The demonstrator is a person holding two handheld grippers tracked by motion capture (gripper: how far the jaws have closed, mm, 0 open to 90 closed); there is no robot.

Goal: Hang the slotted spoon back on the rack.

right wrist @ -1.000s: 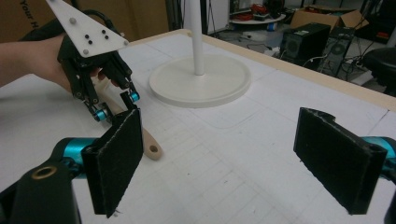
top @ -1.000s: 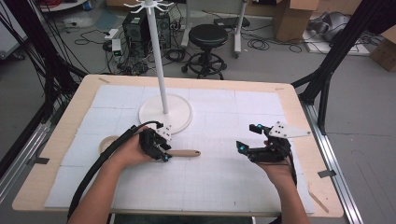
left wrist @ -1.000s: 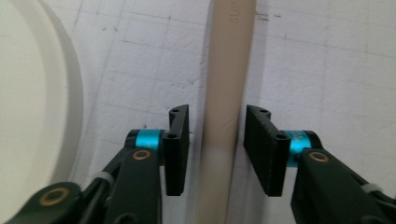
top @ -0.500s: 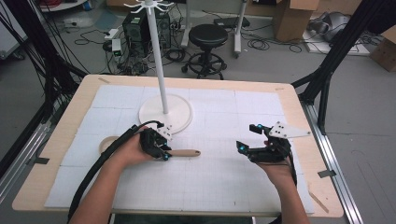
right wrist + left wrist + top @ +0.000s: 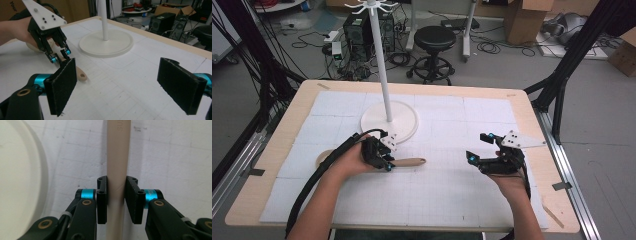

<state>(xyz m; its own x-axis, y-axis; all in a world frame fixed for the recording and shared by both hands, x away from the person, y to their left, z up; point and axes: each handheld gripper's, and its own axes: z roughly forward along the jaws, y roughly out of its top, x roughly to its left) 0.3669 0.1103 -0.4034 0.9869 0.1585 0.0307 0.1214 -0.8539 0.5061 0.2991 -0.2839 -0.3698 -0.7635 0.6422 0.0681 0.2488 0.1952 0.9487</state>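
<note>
Clamped on the pale wooden utensil handle (image 5: 117,167), my left claw (image 5: 384,159) has just finished closing, a pad pressing each side. That handle lies flat on the white gridded table (image 5: 447,200), pointing toward my right claw (image 5: 478,154), just in front of the round white base of the hook stand (image 5: 404,120). Right claw's jaws stand wide apart, nothing between them, well clear of the handle.

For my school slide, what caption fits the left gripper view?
The left gripper pinches a tan wooden handle lying on the white gridded mat.
</note>
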